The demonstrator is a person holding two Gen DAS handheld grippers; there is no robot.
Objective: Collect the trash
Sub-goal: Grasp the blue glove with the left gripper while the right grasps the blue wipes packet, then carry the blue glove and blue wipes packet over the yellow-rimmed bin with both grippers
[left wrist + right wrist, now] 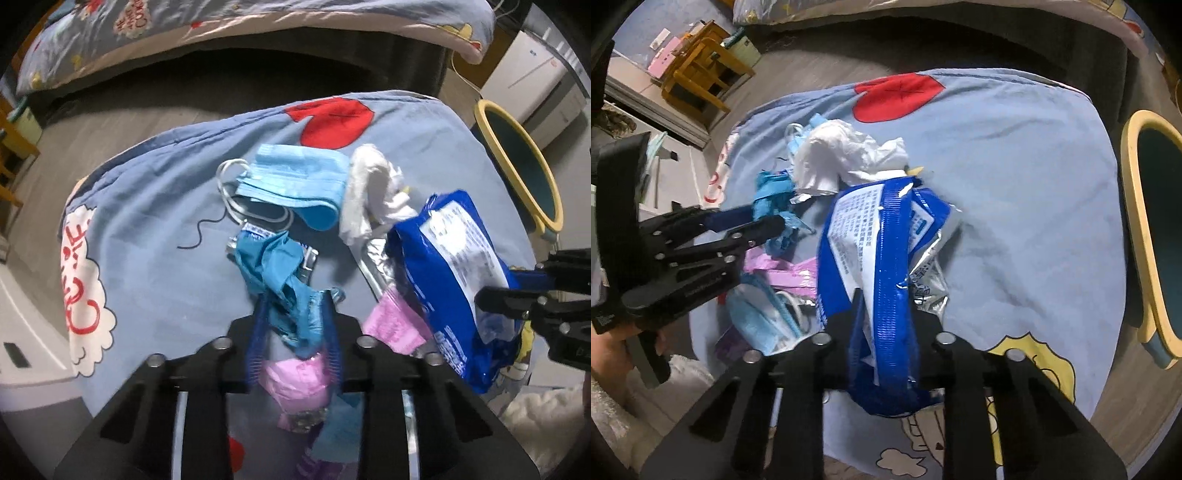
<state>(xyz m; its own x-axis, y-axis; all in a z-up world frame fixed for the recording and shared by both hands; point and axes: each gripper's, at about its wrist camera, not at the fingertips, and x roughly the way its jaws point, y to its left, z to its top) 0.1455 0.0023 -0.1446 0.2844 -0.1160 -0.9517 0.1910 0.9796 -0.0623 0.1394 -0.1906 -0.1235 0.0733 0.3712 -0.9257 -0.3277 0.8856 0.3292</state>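
The blue sheet (155,206) spreads under everything, the bin (1152,229) standing off its right edge. On the sheet sits my trash pile. My right gripper (882,314) pinches the blue bag (890,236); my left gripper (295,310) pinches the teal wrapper (280,269), a mask (295,184) and tissue (365,192) lying just beyond

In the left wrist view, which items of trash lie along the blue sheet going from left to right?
Dark thread → light blue face mask → crumpled white tissue → blue snack bag, with the right tool at its right edge.
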